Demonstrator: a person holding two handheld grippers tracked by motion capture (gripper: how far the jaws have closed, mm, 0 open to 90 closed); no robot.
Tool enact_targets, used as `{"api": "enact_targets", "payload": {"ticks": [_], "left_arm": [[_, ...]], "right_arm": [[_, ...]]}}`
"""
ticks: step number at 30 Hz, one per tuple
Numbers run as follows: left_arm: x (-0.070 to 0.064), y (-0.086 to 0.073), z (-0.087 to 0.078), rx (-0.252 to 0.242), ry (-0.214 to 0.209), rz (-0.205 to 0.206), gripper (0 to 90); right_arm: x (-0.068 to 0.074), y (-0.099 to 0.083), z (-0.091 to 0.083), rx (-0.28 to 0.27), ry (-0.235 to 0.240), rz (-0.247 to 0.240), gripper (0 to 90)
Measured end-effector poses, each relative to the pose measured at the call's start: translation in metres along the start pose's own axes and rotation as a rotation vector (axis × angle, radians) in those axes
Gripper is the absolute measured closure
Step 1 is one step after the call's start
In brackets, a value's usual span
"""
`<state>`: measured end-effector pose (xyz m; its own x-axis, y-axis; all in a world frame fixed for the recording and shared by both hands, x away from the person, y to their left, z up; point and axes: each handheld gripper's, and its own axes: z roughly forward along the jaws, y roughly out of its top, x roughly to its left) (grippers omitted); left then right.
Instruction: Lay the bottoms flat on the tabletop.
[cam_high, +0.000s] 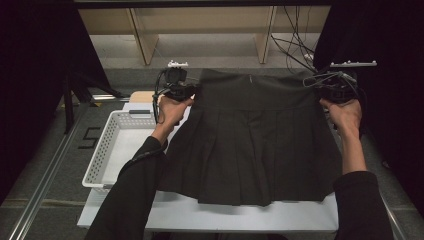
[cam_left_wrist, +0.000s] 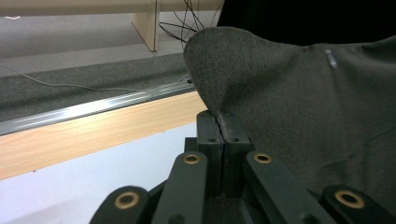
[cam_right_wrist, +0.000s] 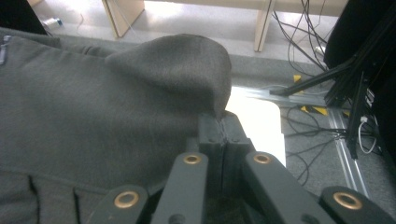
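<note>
Black jaws of the left gripper (cam_left_wrist: 219, 122) are pressing together on the waistband corner of the dark grey pleated skirt (cam_high: 252, 135); those of the right gripper (cam_right_wrist: 220, 122) are clamping the opposite corner. Both corners are bunching upward at the jaws. Beyond them, the skirt is lying spread on the white table (cam_high: 240, 216), its left edge overlapping a white perforated basket (cam_high: 102, 150).
</note>
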<state>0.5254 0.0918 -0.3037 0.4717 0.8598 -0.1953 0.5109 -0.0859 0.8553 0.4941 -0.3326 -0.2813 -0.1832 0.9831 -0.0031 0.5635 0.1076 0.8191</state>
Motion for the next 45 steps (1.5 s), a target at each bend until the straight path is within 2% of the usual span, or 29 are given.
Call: {"api": "enact_targets", "payload": {"ticks": [4, 10, 13, 14, 15, 16, 17, 19, 21, 25, 31, 36, 39, 42, 44, 45], "left_arm": [[-0.002, -0.001, 0.005, 0.005, 0.006, -0.002, 88.4], [-0.006, 0.003, 0.008, -0.001, 0.007, -0.004, 88.4], [-0.009, 0.003, 0.013, 0.006, 0.023, 0.000, 87.5], [-0.010, 0.002, 0.015, 0.006, 0.031, -0.008, 86.2], [-0.010, 0.002, 0.016, 0.004, 0.040, -0.013, 81.9], [-0.010, 0.001, 0.016, 0.004, 0.039, -0.015, 76.3], [-0.010, 0.000, 0.016, 0.011, 0.039, -0.010, 73.9], [-0.013, -0.004, 0.017, 0.049, 0.057, 0.045, 72.5], [-0.015, -0.010, 0.015, 0.067, 0.048, 0.065, 69.0], [-0.022, -0.026, 0.011, 0.126, 0.001, 0.088, 61.8], [-0.034, -0.061, 0.003, 0.238, -0.051, 0.100, 47.2], [-0.041, -0.097, -0.005, 0.298, -0.074, 0.098, 38.4], [-0.045, -0.118, -0.008, 0.334, -0.075, 0.112, 34.5], [-0.045, -0.134, -0.013, 0.335, -0.039, 0.118, 31.7], [-0.047, -0.145, -0.015, 0.376, -0.017, 0.148, 30.9], [-0.048, -0.150, -0.016, 0.381, -0.019, 0.144, 30.7]], "right_arm": [[0.002, 0.001, 0.003, 0.005, -0.017, -0.014, 90.0], [-0.003, 0.008, 0.004, -0.002, -0.055, -0.017, 89.9], [0.000, 0.011, 0.008, 0.014, -0.070, -0.038, 89.3], [0.000, 0.011, 0.009, 0.018, -0.071, -0.033, 87.4], [0.001, 0.010, 0.011, 0.025, -0.078, -0.024, 80.6], [0.001, 0.011, 0.012, 0.032, -0.104, -0.030, 79.1], [0.001, 0.011, 0.011, 0.030, -0.125, -0.041, 78.9], [-0.002, 0.011, 0.006, 0.014, -0.127, -0.032, 76.5], [-0.005, 0.010, 0.002, 0.021, -0.113, -0.024, 75.2], [-0.002, -0.003, -0.003, 0.050, -0.061, -0.062, 67.8], [0.007, -0.035, -0.004, 0.116, 0.041, -0.078, 48.6], [0.017, -0.067, -0.003, 0.153, 0.129, -0.069, 40.5], [0.023, -0.088, -0.002, 0.162, 0.166, -0.057, 39.7], [0.030, -0.105, 0.001, 0.172, 0.195, -0.039, 38.1], [0.038, -0.114, 0.003, 0.167, 0.217, -0.034, 38.0], [0.042, -0.118, 0.004, 0.163, 0.232, -0.027, 38.6]]}}
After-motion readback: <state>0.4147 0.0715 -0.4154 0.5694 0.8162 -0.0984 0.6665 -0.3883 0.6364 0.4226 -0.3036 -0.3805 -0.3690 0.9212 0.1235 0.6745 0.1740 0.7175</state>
